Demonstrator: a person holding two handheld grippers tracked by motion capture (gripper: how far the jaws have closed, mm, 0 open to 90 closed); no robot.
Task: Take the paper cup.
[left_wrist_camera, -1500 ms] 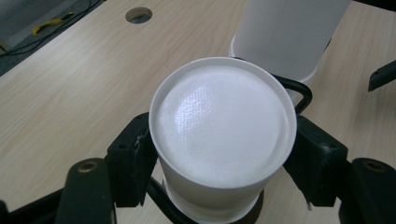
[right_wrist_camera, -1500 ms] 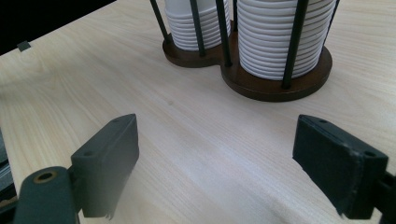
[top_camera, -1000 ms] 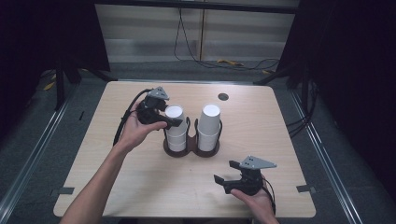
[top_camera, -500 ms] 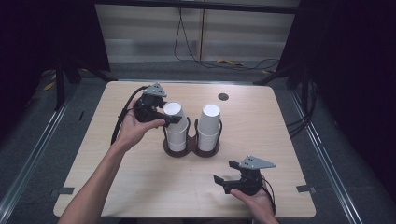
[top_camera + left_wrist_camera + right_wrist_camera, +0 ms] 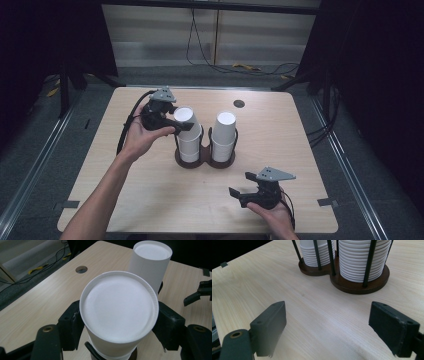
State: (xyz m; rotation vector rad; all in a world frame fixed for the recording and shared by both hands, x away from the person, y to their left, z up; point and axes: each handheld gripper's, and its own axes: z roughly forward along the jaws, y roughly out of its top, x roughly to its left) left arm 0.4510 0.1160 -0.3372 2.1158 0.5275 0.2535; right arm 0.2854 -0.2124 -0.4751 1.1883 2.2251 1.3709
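Note:
Two stacks of upside-down white paper cups stand in a brown double holder [image 5: 205, 161] with black rods at the table's middle. My left gripper [image 5: 173, 120] is shut on the top cup [image 5: 119, 307] of the left stack [image 5: 188, 142], with a black pad pressed against each side of it just under its rim. That cup leans slightly off the stack. The right stack [image 5: 224, 132] stands untouched beside it. My right gripper [image 5: 240, 184] rests on the table near the front right, open, jaws wide apart and pointing toward the holder base [image 5: 362, 286], with nothing between them.
A small round hole [image 5: 239, 103] lies in the wooden tabletop [image 5: 125, 190] behind the stacks. Black cables trail from both grippers. Dark floor and metal rails surround the table.
My left gripper has edged slightly toward the far left with the top cup, which now leans a little. The right gripper has stayed where it was.

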